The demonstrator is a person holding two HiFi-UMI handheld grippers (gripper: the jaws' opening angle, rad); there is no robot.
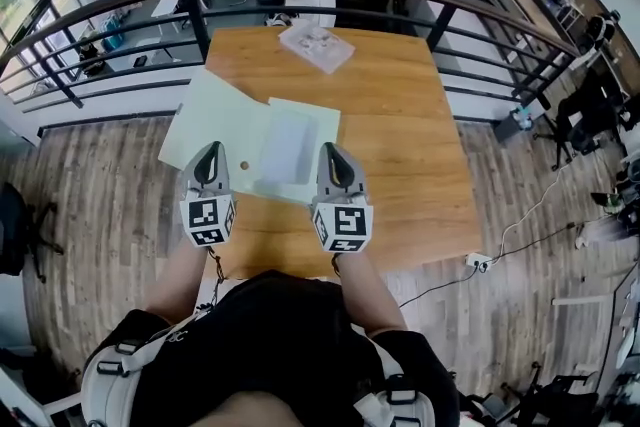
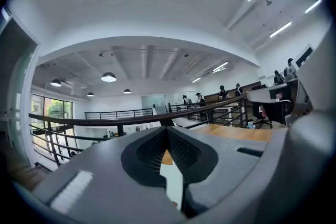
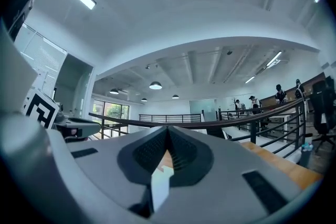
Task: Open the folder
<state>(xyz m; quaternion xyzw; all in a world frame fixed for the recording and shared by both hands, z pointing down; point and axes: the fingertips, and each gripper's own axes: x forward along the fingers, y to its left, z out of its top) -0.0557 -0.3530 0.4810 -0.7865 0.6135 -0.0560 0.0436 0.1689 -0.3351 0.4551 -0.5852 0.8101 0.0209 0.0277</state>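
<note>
Left tool (image 1: 208, 155): jaws together, nothing between them
Right tool (image 1: 337, 158): jaws together, also empty
Folder (image 1: 215, 120): lies flat on the counter (image 1: 400, 115), in front of both tools

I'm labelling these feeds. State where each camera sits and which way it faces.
Head view: on the person's head, steeply down onto table and folder; left gripper, right gripper, forearms, torso show.
Left gripper view: rides that gripper, level over its shut jaws toward the railing.
Right gripper view: likewise level over shut jaws; left gripper's marker cube at left.
Shared: railing and table in all.
</note>
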